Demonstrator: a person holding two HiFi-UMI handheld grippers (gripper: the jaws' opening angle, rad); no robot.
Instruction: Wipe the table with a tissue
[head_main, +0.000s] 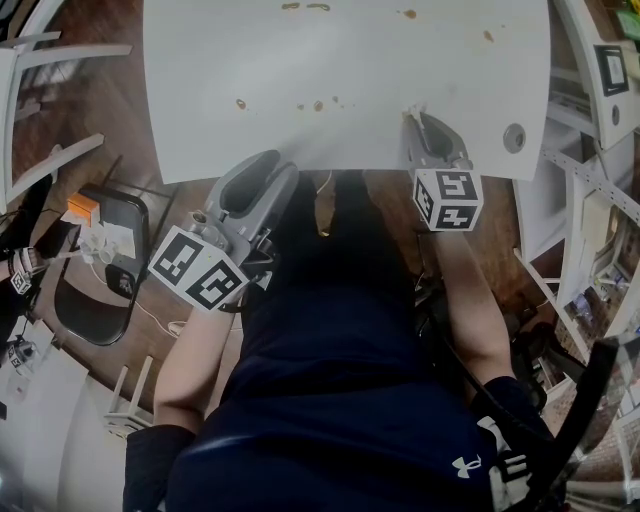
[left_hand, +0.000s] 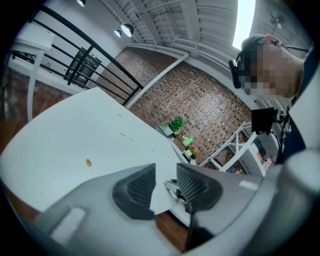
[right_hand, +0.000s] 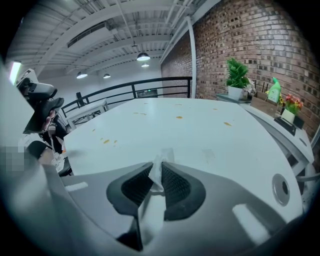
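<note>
Though small, Under Armour logo (head_main: 465, 465) on shirt (head_main: 340, 340); tissue (right_hand: 156, 176) in right hand-held gripper (right_hand: 158, 169)

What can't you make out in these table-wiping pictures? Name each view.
Right gripper view: lower end of the tissue, hidden by the right gripper.
Left gripper view: white patch between the open jaws of the left gripper; table edge or paper, unclear.
Head view: far edge of the table, cut off at the top; the spots, too small to identify.
</note>
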